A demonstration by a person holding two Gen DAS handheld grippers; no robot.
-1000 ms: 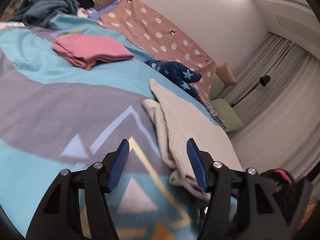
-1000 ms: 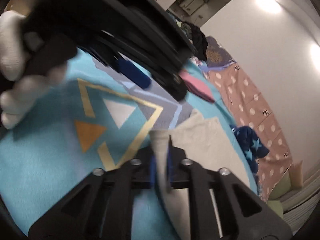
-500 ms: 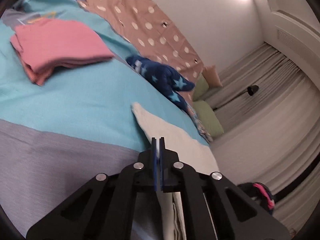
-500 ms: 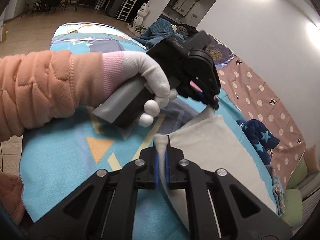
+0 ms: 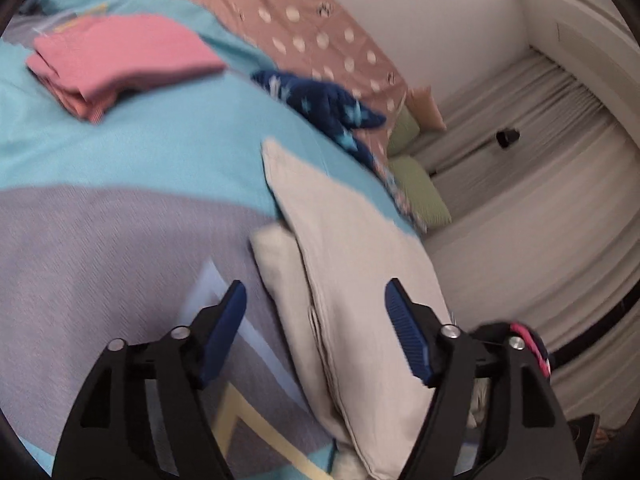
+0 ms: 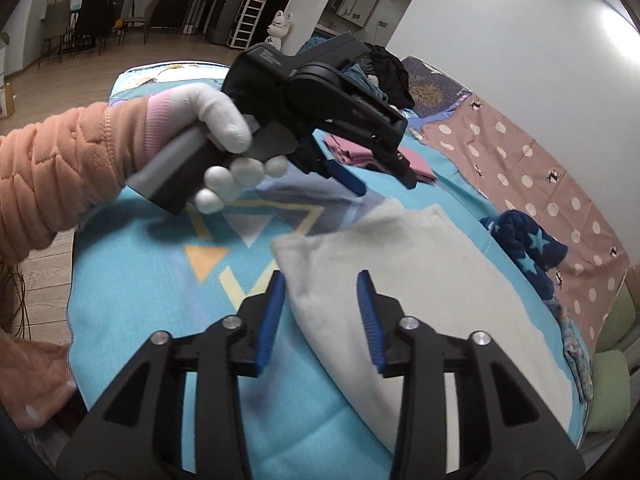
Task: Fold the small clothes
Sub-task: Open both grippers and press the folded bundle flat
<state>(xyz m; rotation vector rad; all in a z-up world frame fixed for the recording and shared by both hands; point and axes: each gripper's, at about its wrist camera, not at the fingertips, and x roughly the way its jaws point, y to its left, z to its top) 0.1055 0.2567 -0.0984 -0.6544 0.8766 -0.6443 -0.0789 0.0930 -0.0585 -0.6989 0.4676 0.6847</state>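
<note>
One soft cream garment (folded flat)

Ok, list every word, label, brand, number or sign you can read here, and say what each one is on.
None can be read.
Top of the left gripper housing, seen from the right wrist: a small line of pale print, too small and blurred to read.
Bed cover: only triangles and stripes, no lettering.
Pink dotted cloth: dots and small dark figures, no words.
Blue garment: stars only.
Cream garment and pink folded stack: no print visible.
</note>
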